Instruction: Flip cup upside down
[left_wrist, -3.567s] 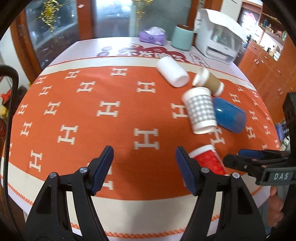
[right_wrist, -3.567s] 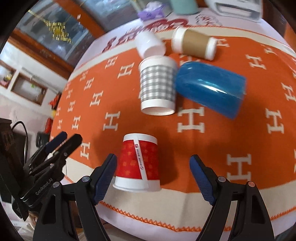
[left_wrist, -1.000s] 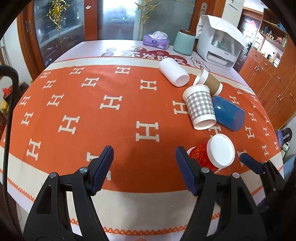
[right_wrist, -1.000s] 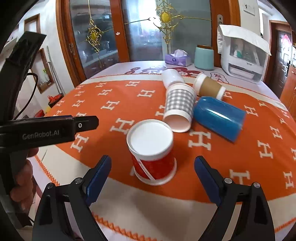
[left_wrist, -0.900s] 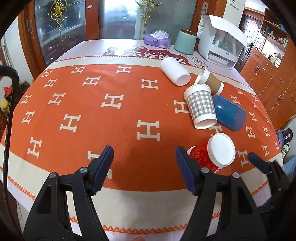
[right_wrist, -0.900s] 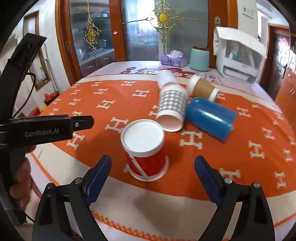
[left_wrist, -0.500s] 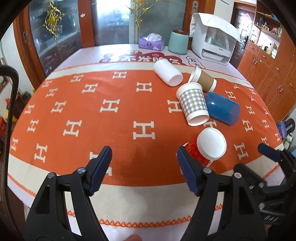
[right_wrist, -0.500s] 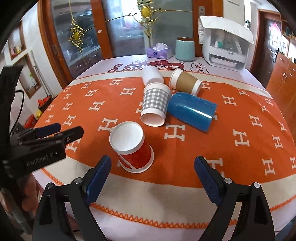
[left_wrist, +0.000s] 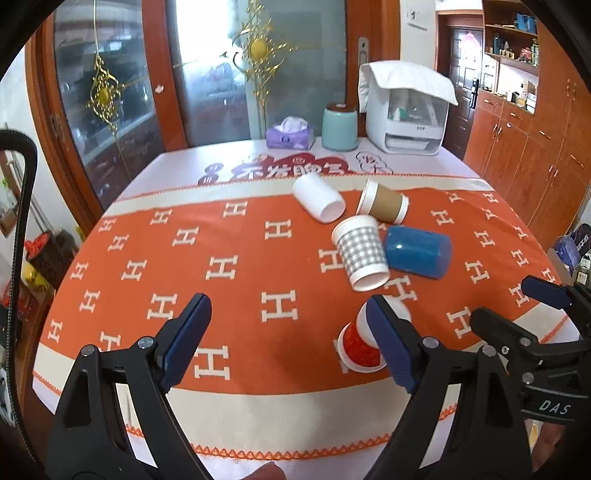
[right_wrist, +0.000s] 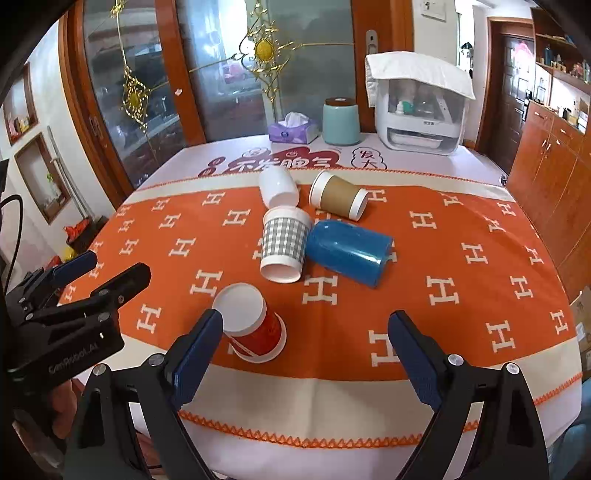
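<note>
Red cup (right_wrist: 255, 325) stands mouth-down, white base up, on the orange cloth (right_wrist: 461, 295) near the front edge, so I judge the flip done. My left gripper (left_wrist: 288, 339) and right gripper (right_wrist: 306, 354) both hover with fingers apart, holding nothing. Four other cups lie sideways beyond; maybe those are left.

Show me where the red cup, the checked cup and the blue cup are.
red cup (right_wrist: 263, 332), right wrist view, on its red side wall.
checked cup (right_wrist: 285, 240), right wrist view, on its grey checked side.
blue cup (right_wrist: 345, 250), right wrist view, on its side wall.
</note>
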